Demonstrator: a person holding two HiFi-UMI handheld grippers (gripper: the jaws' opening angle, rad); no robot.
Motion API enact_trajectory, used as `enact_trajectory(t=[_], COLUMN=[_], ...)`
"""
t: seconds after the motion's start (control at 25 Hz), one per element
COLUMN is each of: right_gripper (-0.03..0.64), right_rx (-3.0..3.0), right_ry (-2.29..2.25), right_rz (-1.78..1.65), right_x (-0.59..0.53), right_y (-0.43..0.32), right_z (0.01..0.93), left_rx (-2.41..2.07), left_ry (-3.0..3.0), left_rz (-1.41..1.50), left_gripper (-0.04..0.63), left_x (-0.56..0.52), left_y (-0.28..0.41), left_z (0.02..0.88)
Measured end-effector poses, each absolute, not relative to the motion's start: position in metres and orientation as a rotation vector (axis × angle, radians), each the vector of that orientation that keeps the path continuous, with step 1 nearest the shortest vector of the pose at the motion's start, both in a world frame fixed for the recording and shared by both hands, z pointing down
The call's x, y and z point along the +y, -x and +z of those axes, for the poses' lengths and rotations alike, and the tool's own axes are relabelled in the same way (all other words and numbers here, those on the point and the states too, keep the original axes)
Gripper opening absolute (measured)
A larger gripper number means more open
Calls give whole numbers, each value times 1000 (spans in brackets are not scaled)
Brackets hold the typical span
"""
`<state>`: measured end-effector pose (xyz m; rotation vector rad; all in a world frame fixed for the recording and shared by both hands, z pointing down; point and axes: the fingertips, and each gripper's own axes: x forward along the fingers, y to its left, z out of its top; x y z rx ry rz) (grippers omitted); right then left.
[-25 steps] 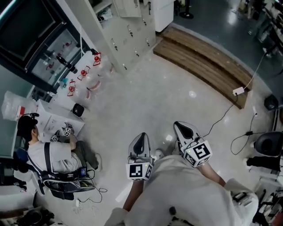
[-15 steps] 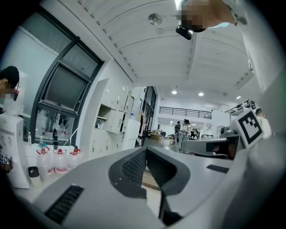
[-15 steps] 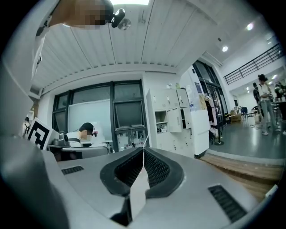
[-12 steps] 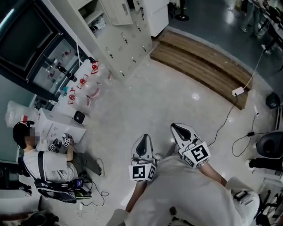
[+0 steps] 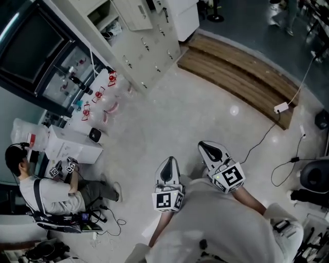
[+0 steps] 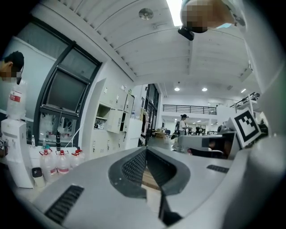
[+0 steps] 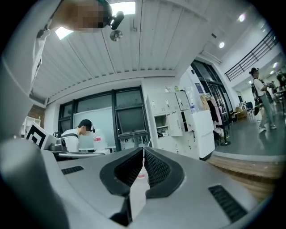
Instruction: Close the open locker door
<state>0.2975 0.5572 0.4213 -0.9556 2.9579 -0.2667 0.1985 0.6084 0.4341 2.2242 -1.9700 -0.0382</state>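
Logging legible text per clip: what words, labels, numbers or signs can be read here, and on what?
No text is readable.
Labels on the clear plastic bottles with red tops: too small.
Black-and-white square markers on the white cubes: patterns, no letters.

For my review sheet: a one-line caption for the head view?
Left gripper and right gripper, shut and empty, held low over the floor, well short of the open locker door.

Pale top (image 5: pixel 216 226), sleeves seemingly short; grey left claw (image 5: pixel 168 165) and right claw (image 5: pixel 207 149) carry black-and-white marker cubes (image 5: pixel 167 201).
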Motion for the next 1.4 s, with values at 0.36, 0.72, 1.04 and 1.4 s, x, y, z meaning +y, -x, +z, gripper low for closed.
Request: enact_trajectory(t=[0.36,0.72,1.04,1.4], right_gripper=[31,31,31,31], right_rx=[2963,2965,2944,2893], right_ry=[996,1089,1117,1131], right_rz=[-311,-308,-308,-320], right_x=[533,464,378,313], right_y=[-297,-272,-220,-162], right_z=[438,442,435,431], left_rx=[-1947,-1866,-1819,-1790], left_ry=[-2218,-2304,-2373,-2389], left_rz=[-49,-89,-115,-100], left_gripper=[8,8,8,8], left_x=[579,495,400,335], left_y=[-197,-170,-119,-63], left_z=[442,442,433,430])
